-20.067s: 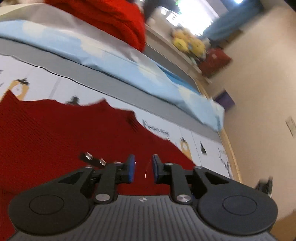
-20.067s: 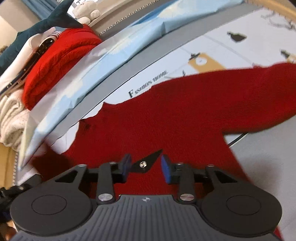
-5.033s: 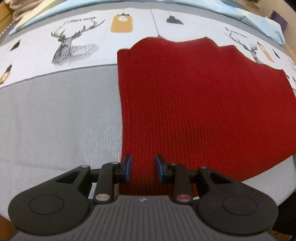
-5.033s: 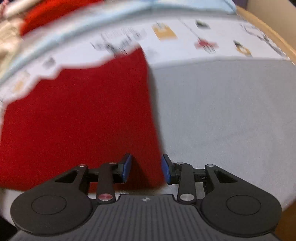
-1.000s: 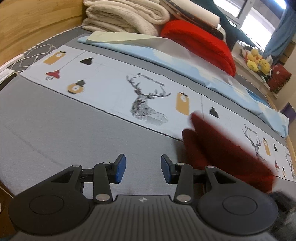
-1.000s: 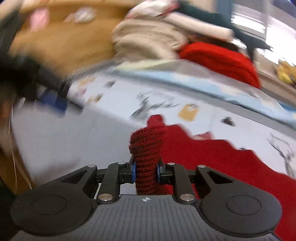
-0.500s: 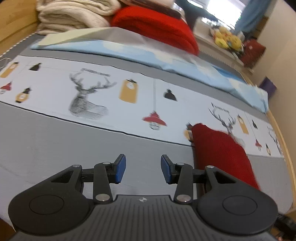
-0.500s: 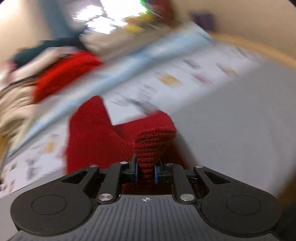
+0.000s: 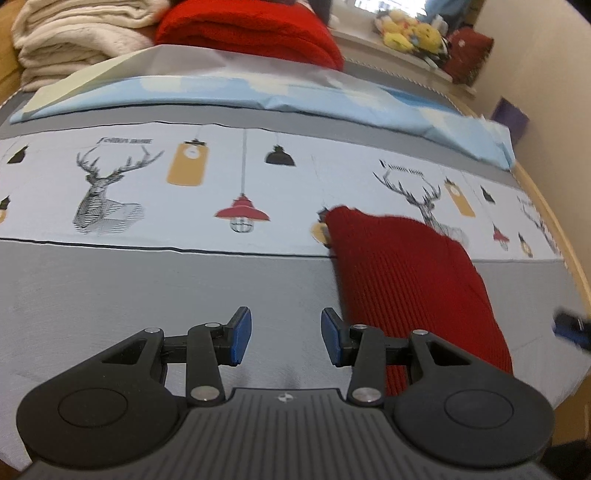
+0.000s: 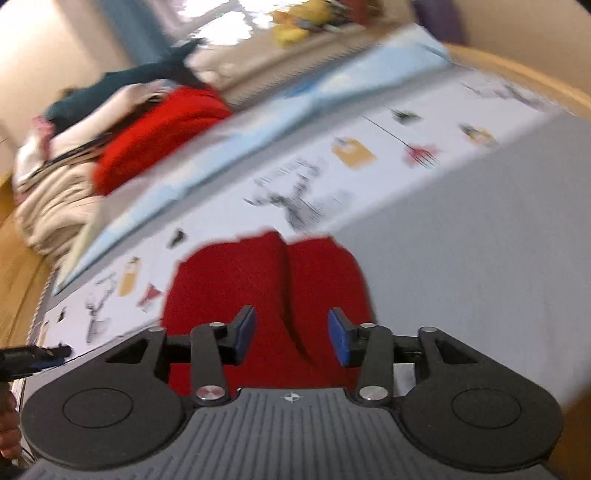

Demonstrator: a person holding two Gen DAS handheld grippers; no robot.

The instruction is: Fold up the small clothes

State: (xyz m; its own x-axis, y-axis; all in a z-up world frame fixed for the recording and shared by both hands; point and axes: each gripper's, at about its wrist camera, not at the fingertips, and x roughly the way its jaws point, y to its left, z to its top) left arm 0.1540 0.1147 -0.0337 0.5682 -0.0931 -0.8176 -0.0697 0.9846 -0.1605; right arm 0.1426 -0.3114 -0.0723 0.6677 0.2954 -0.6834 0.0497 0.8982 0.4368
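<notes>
A folded red knit garment (image 9: 406,280) is seen lying on the bed (image 9: 147,280), toward its right side. The right gripper (image 10: 291,334) is held above it, the left gripper (image 9: 286,336) beside it; both jaws are spread wide, gripping nothing.

- The left gripper (image 9: 286,341) hangs over the grey part of the bed (image 9: 110,288), its blue-padded fingers (image 9: 240,334) spread wide with nothing between them.
- A folded red sweater (image 9: 410,280) lies flat just right of the gripper, its far end over the printed band (image 9: 184,192) of deer and lamps.
- Beyond the band lies a light blue sheet (image 9: 295,96).
- Behind it sit a cream blanket stack (image 9: 74,33) and a red knit bundle (image 9: 251,29), side by side.
- Yellow plush toys (image 9: 410,31) sit far right on a ledge.
- A blurred dark and blue object (image 9: 570,326) shows at the right edge; what it is cannot be told.
</notes>
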